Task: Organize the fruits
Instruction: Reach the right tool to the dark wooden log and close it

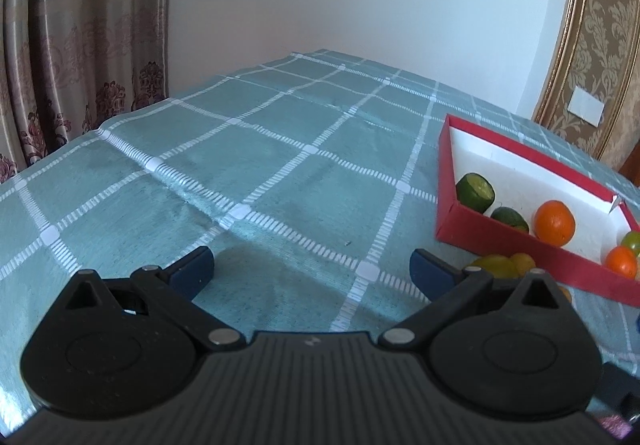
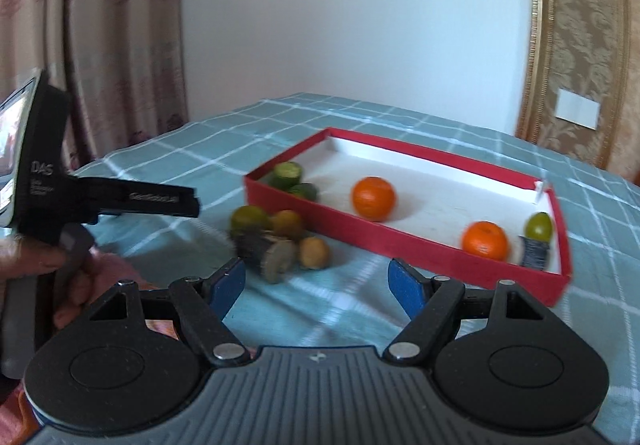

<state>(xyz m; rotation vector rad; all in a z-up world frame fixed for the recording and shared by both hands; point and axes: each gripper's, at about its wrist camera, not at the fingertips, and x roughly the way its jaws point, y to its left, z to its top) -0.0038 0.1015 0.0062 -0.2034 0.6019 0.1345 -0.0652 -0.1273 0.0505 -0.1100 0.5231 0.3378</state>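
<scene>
the left gripper [image 1: 312, 271] has its blue-padded fingers [image 1: 191, 272] spread wide with nothing between them, only bare teal checked tablecloth [image 1: 256, 165] ahead. the right gripper [image 2: 316, 283] is likewise spread wide and holds nothing; its fingers [image 2: 226, 287] touch no fruit.

just beyond the right gripper's left finger lies a small heap on the cloth: a cut wooden log piece [image 2: 266, 255], a brownish kiwi-like fruit [image 2: 315, 253] beside it, and behind them a green-yellow citrus [image 2: 250, 219] and another dull yellow one [image 2: 287, 224]. the picture is blurred there, so whether they touch each other is hard to tell.

further ahead and to the right of the fingers sits the red box [image 2: 400, 241] with a white floor. inside it are a large orange [image 2: 373, 198], a second orange [image 2: 485, 240] near the right end, a green fruit [image 2: 539, 227] in the right corner with a dark blurred object beside it, and cut green fruits [image 2: 287, 175] in the left corner.

from the left wrist view the same red box [image 1: 500, 241] is off to the right of the right finger, with the heap's yellow-green fruit [image 1: 498, 267] just past that fingertip.

seen from the right wrist, the left tool's black body reads "das" on the handle; the longer white lettering on its bar is too blurred to read. the person's left hand [image 2: 44, 265] grips it.

open cloth stretches ahead and to the left of the left gripper up to the table's far edge by the curtain [image 1: 80, 45].
</scene>
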